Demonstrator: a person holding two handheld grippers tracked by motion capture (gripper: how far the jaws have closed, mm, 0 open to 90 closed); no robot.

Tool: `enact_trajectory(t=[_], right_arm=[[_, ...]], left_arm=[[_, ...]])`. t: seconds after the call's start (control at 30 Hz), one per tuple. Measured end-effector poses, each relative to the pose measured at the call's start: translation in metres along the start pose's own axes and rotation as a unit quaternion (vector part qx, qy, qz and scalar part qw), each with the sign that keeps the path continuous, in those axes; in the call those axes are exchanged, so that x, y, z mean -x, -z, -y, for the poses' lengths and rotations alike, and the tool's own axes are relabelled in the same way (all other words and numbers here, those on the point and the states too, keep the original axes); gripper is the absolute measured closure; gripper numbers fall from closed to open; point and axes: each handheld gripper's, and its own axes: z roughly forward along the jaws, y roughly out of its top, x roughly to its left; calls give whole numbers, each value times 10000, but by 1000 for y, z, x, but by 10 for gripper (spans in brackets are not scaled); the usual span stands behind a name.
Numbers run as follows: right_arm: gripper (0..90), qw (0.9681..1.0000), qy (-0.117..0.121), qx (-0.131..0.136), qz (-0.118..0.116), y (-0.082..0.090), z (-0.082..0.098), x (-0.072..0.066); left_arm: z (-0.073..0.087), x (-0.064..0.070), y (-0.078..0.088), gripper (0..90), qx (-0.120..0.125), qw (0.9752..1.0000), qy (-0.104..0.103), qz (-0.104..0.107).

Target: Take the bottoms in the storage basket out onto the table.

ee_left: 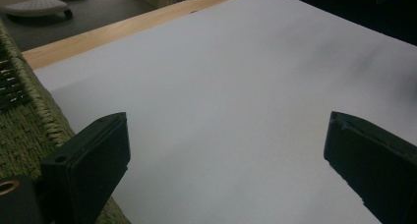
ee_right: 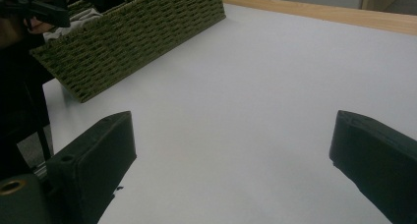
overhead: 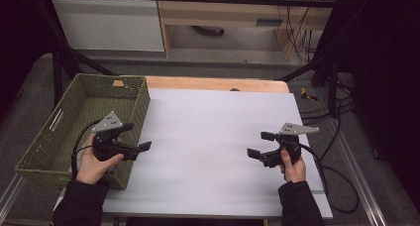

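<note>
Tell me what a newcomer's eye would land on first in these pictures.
The green woven basket stands out most, sitting at the left edge of the white table. Next come the two hand-held tools: the left gripper hangs over the basket's near right corner, and the right gripper is held over the table's right side. Each has its black fingers spread wide with nothing between them.

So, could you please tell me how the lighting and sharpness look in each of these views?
High view: white table sheet evenly lit, no glare, dark room edges. Left gripper view: soft and dim, grey shading at upper right. Right gripper view: woven basket fairly sharp, near jaws blurred.
</note>
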Motion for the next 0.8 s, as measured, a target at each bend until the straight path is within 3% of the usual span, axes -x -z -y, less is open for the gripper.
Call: enact_trajectory(t=[0.8], right_arm=[[39, 10000, 11, -36, -5, 1, 0, 1]], left_arm=[[-4, 3, 11, 37, -14, 10000, -31, -81]])
